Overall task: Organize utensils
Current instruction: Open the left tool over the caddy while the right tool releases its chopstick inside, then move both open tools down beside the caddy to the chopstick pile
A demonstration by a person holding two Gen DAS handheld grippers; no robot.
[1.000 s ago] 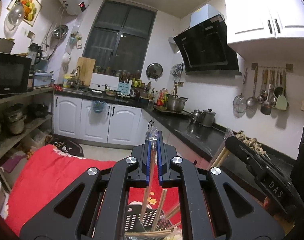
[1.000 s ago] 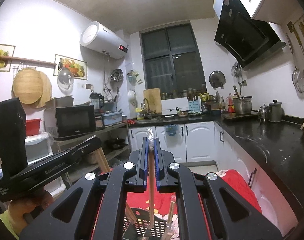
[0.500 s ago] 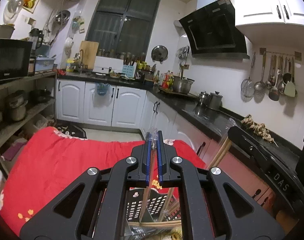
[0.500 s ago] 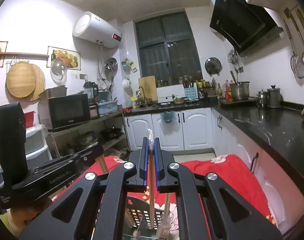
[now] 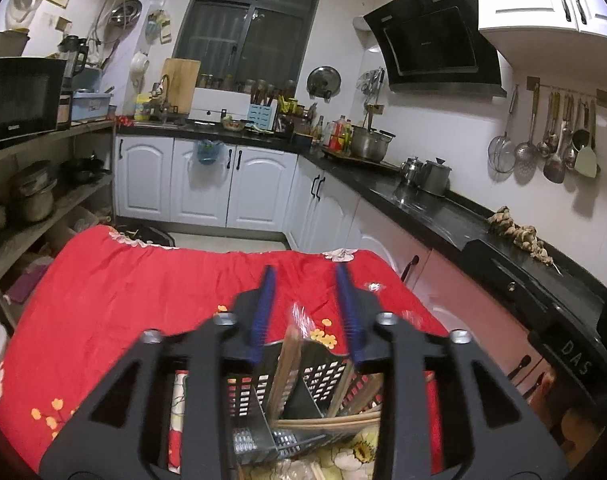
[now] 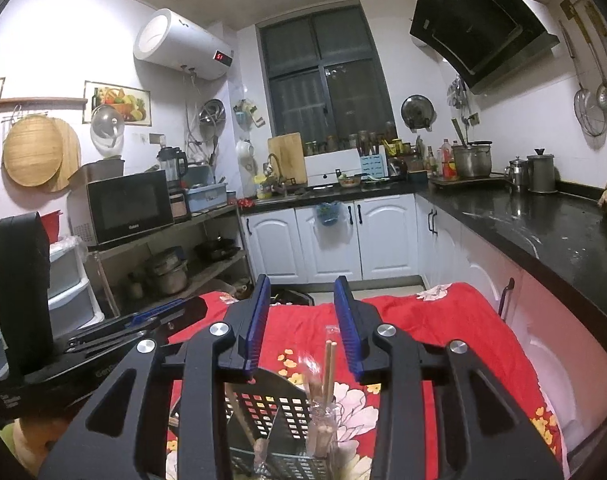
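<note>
A black perforated utensil basket (image 5: 323, 376) with dividers sits on a red flowered cloth (image 5: 123, 300). My left gripper (image 5: 305, 288) is open just above it; a plastic-wrapped pair of wooden chopsticks (image 5: 289, 364) stands loose in the basket between the fingers. Other chopsticks (image 5: 327, 422) lie across the basket. My right gripper (image 6: 302, 300) is open over the same basket (image 6: 271, 408); a wrapped pair of chopsticks (image 6: 328, 364) stands in a compartment below it. The left gripper also shows in the right wrist view (image 6: 143, 322), and the right gripper shows in the left wrist view (image 5: 543, 312).
The cloth covers a table in a kitchen. A black countertop (image 5: 443, 208) with white cabinets runs along the right. A shelf unit (image 6: 163, 256) with a microwave (image 6: 129, 206) and pots stands at the left. Ladles hang on the right wall (image 5: 555, 148).
Both grippers have opened and let go of their chopsticks, which now stand in the basket. Both views have tilted down toward the table.
</note>
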